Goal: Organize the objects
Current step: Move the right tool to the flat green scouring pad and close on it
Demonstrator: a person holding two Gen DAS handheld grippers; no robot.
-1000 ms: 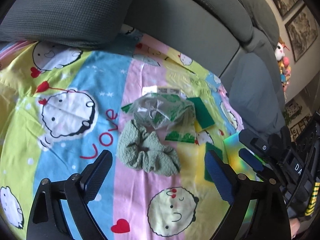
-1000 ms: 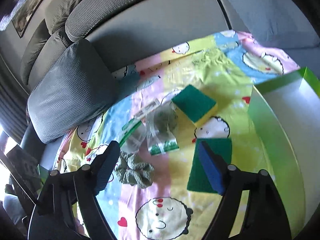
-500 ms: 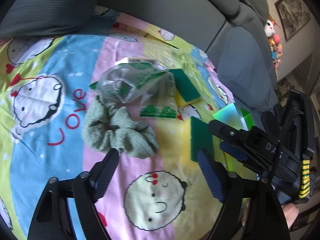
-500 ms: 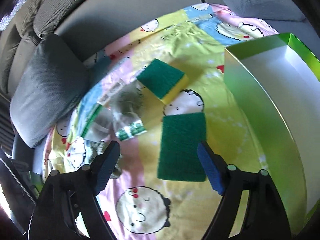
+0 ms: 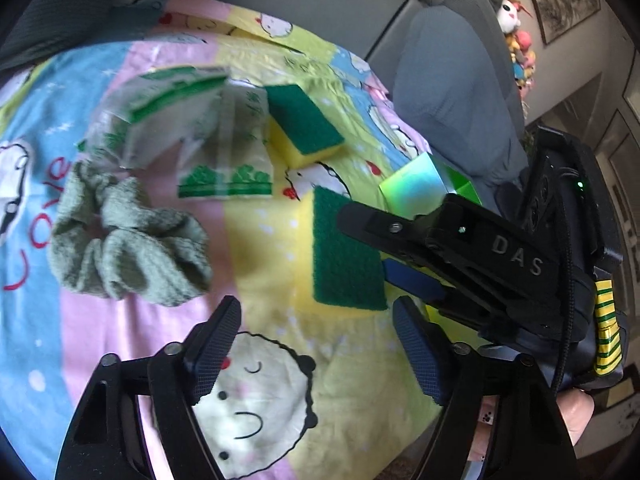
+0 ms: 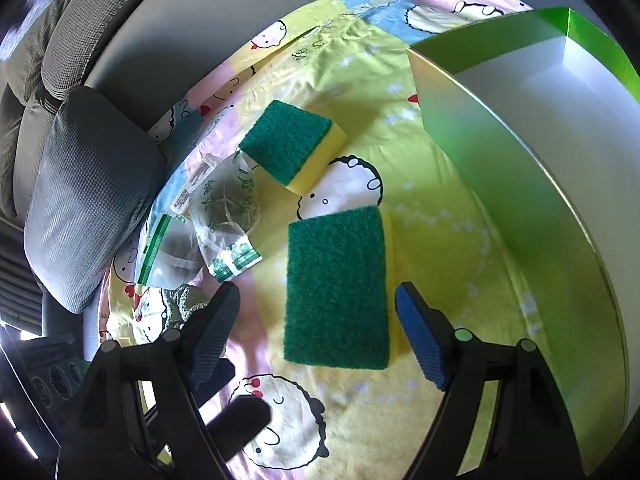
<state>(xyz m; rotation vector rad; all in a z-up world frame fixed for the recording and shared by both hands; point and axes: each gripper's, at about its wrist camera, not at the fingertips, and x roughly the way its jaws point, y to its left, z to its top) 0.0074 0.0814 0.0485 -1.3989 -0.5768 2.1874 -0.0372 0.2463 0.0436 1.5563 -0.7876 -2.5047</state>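
The near sponge lies flat on the blanket, dark-green scrub face up, between the right gripper's spread fingers. The left gripper is spread too, empty.

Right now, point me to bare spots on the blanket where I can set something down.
Bare blanket lies between the scrunchie and the flat sponge. Another patch runs between that sponge and the green box. It is crowded where the plastic bags crowd against the upper sponge.
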